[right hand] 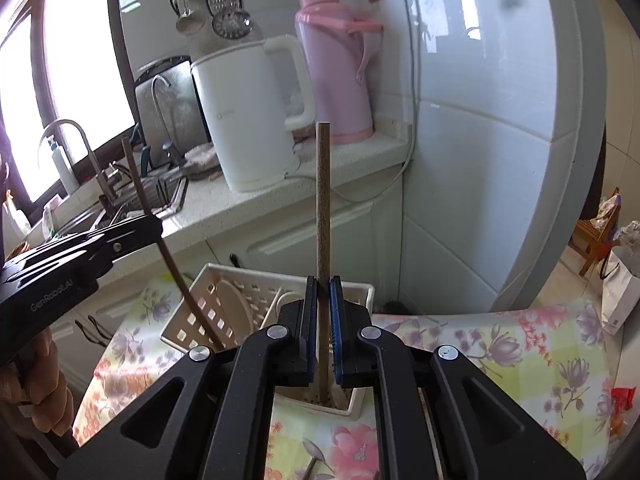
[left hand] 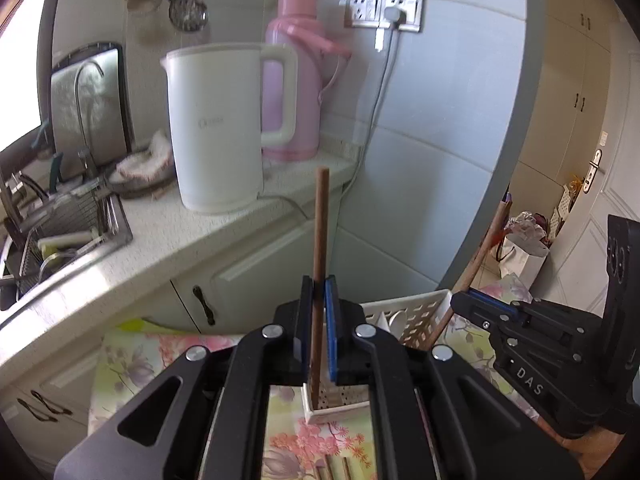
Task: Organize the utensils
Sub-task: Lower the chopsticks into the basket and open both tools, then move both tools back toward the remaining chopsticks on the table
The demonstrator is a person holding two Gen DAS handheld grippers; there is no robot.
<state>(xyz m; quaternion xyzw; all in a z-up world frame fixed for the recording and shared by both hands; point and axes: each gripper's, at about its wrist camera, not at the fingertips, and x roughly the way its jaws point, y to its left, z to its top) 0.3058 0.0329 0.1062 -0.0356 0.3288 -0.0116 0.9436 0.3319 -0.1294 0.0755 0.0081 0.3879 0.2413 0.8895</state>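
Observation:
My left gripper [left hand: 319, 284] is shut on a brown chopstick [left hand: 320, 236] held upright, its lower end inside a compartment of the white perforated utensil basket [left hand: 416, 312]. My right gripper [right hand: 323, 284] is shut on a lighter brown chopstick [right hand: 322, 200], also upright with its lower end in the basket [right hand: 224, 300]. The right gripper [left hand: 464, 300] and its chopstick [left hand: 480, 252] show in the left wrist view at right. The left gripper [right hand: 154, 226] with its chopstick [right hand: 168, 256] shows in the right wrist view at left. White spoons [left hand: 394, 322] lie in the basket.
The basket stands on a floral cloth [right hand: 500, 344]. More chopsticks [left hand: 332, 468] lie on the cloth near me. Behind are a counter with a white kettle [left hand: 216, 128], a pink thermos [left hand: 296, 80], a sink [left hand: 60, 240] and cabinet doors [left hand: 256, 272].

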